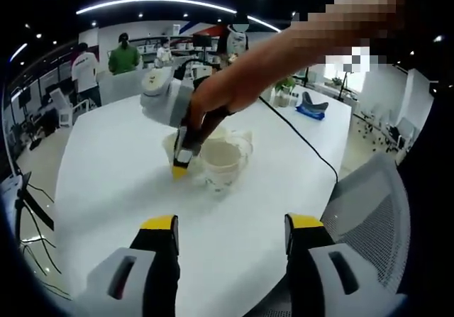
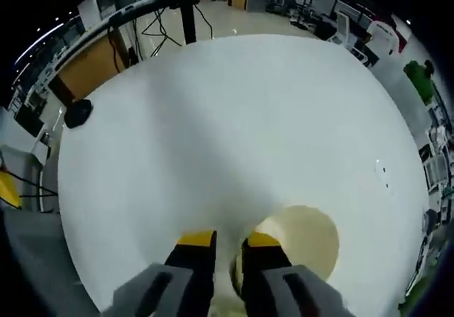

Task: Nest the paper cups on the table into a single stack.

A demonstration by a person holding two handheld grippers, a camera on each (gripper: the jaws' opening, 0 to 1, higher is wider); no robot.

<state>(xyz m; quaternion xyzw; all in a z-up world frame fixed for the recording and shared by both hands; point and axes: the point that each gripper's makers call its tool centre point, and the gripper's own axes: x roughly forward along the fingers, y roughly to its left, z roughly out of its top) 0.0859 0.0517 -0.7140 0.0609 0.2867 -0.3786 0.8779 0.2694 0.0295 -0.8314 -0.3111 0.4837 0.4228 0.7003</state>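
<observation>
The right hand-held gripper [image 2: 228, 252] has its jaws drawn narrow, pinching the near rim of a paper cup [image 2: 301, 240] that stands mouth-up on the white counter [image 2: 234, 118]. In the left gripper view the same tool [image 1: 181, 162] points down at that cup's wall, with a second cup [image 1: 225, 159] touching just beside it, axis upright. The left hand-held gripper [image 1: 230, 235] hangs wide and empty, well back from the pair, so the right one is nearer. My guess: lift and drop into the neighbour. No readable writing on either cup
</observation>
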